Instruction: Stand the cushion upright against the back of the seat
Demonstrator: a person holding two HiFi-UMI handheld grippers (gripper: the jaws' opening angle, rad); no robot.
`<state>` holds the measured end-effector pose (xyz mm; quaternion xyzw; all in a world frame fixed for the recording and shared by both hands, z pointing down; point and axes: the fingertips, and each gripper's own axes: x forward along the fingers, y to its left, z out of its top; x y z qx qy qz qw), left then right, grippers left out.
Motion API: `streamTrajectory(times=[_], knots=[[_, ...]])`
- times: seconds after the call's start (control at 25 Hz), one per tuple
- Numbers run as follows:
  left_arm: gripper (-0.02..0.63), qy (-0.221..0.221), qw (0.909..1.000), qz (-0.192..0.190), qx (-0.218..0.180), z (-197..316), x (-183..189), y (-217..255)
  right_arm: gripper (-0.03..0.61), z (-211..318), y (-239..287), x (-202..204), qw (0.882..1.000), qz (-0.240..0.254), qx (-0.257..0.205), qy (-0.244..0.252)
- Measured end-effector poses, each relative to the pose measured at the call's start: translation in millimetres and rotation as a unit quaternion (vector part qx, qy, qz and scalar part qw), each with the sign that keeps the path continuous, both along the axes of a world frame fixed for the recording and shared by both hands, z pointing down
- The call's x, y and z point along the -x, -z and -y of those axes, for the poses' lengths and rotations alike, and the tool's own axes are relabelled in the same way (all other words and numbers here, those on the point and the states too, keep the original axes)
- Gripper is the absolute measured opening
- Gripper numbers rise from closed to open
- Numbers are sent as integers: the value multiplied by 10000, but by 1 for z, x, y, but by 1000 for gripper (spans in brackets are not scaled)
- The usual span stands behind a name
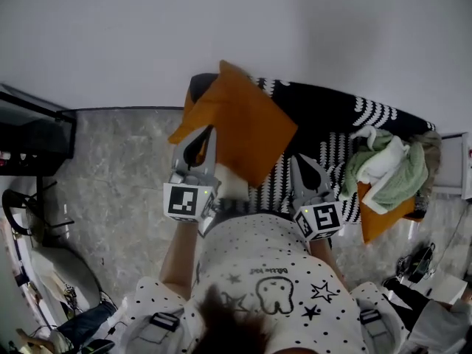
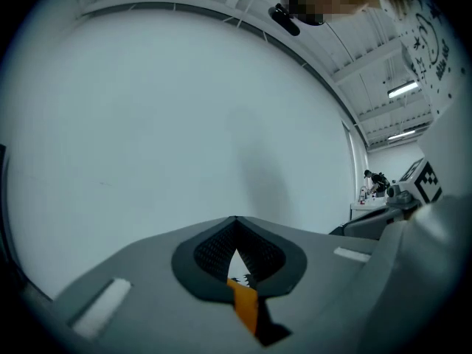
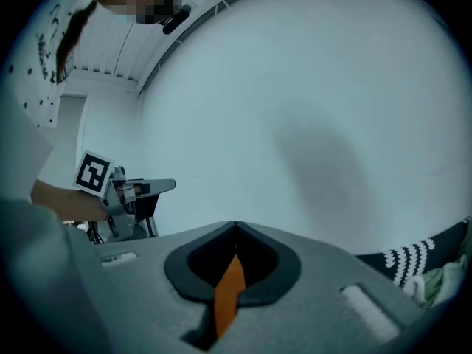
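Left hand-held gripper (image 1: 200,140) and right hand-held gripper (image 1: 301,164), both carried by a person in a white spotted top (image 1: 280,271), hold an orange square fabric cushion (image 1: 247,124) above a seat (image 1: 335,113) draped in a black cover with white zigzag stripes. Both pairs of jaws are closed tight, and each gripper view shows a thin fold of the orange fabric pinched between the dark pads. The left one grips the cushion at its lower left edge, the right one near its lower right edge. The cushion hangs tilted, one corner pointing up toward the white wall (image 1: 295,28); whether it touches the back of the seat cannot be told. A heap of pale green and white cloths (image 1: 387,164) lies at the seat's right end, on top of a second orange cushion (image 1: 380,220). Grey marbled floor (image 1: 118,175) spreads to the left.
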<state>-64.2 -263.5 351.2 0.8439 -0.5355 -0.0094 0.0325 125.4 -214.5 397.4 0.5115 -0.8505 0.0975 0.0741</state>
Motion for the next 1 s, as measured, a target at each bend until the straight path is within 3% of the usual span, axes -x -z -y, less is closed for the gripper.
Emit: streamTrajectory(times=[0.28,0.72,1.0], knots=[[2,292,9994,-149,141,-47,1,4,1,-7,-6,11,9995,22,97,312],[2,759,9939,-389,706,-111,15,-21,0,-25,-12,50,9961,32,280,833],[2,359,9957,-338,786,-121,-1,-28,0,-38,-15,42,9975,39,321,629]])
